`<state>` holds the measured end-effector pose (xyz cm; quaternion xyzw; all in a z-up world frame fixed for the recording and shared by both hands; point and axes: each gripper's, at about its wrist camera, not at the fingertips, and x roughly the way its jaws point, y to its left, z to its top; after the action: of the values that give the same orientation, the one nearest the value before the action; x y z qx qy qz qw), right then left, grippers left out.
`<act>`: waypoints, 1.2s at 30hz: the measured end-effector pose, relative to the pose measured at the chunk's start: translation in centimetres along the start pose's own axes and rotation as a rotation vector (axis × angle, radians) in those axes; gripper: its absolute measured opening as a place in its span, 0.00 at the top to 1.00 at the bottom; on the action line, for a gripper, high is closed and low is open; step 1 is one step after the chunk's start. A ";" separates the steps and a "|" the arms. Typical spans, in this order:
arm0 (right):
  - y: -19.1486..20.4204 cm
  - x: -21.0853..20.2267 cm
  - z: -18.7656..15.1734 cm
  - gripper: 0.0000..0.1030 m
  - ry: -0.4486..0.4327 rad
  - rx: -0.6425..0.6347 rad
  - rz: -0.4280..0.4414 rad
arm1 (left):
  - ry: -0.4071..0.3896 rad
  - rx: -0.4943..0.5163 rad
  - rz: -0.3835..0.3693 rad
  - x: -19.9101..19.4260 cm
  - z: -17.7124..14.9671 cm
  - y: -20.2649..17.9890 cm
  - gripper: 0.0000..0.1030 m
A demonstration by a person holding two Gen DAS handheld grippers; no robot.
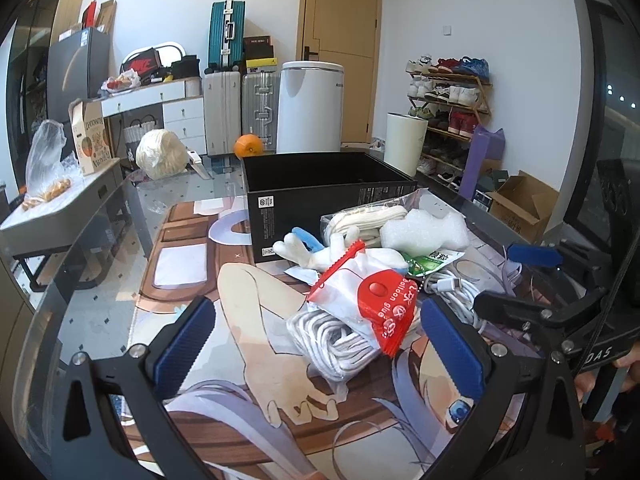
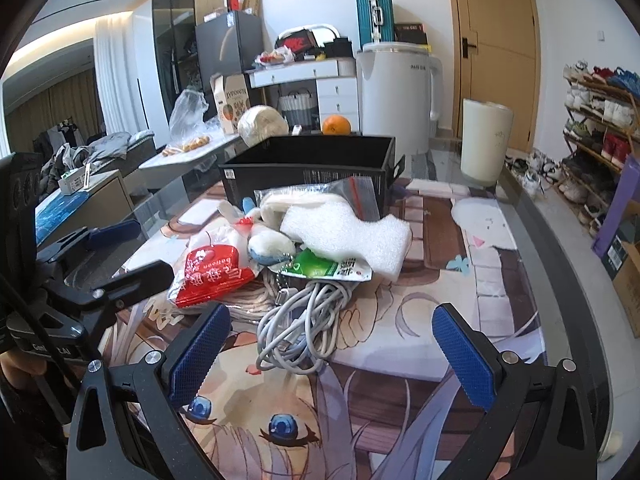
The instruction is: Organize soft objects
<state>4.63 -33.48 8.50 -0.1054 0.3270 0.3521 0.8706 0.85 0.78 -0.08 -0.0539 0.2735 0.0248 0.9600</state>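
We hold both the left gripper (image 1: 316, 344) and right gripper (image 2: 332, 344) wide open, gripping nothing. Beyond the jaws sits the black box (image 2: 308, 168), nothing visible inside. Between box and jaws, the clear bag (image 1: 340, 340) holds coiled white cord.

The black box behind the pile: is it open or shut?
Open. The black box has no lid on, and both views show its dark inner walls.

Black box (image 1: 320, 184); red-and-white packet (image 1: 372, 304); white foam (image 2: 344, 236); green sachet (image 2: 328, 268); blue-padded tongs (image 2: 332, 356).
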 end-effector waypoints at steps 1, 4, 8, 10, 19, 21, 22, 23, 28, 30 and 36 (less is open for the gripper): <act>-0.1 0.2 0.0 0.01 0.011 0.004 0.003 | 0.005 -0.001 -0.006 0.1 0.1 0.0 0.00; -0.2 1.0 0.1 0.01 0.049 0.027 0.020 | 0.004 0.013 -0.003 0.4 0.4 -0.2 0.00; 0.1 1.8 0.1 0.01 0.088 0.025 0.005 | 0.010 0.012 -0.023 0.8 0.8 -0.2 0.00; 0.1 2.3 0.2 0.01 0.104 0.033 -0.013 | 0.010 0.009 -0.032 0.9 1.1 -0.2 0.00; -1.6 2.3 0.0 0.01 0.153 0.041 -0.096 | 0.024 0.039 -0.038 1.2 1.6 -0.5 0.00; -2.1 1.9 -0.1 0.00 0.153 0.043 -0.099 | 0.032 0.042 -0.052 1.4 1.7 -0.6 0.00; -2.2 1.9 -0.1 0.01 0.154 0.050 -0.099 | 0.035 0.046 -0.054 1.4 1.7 -0.7 0.00; -2.5 1.9 -0.2 0.01 0.156 0.060 -0.094 | 0.038 0.048 -0.057 1.5 1.8 -0.8 0.00; -3.1 3.1 -0.4 0.14 0.184 0.097 -0.054 | 0.053 0.058 -0.075 2.0 2.0 -1.1 0.00; -2.9 3.6 -0.2 0.17 0.189 0.090 -0.058 | 0.059 0.065 -0.080 2.2 2.0 -1.1 0.00; -2.2 4.5 0.4 0.23 0.199 0.068 -0.055 | 0.106 0.093 -0.061 3.2 2.0 -1.4 0.00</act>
<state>8.76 -32.50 5.80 -0.1191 0.4205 0.3047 0.8462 4.76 -0.27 0.07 -0.0188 0.3232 -0.0202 0.9459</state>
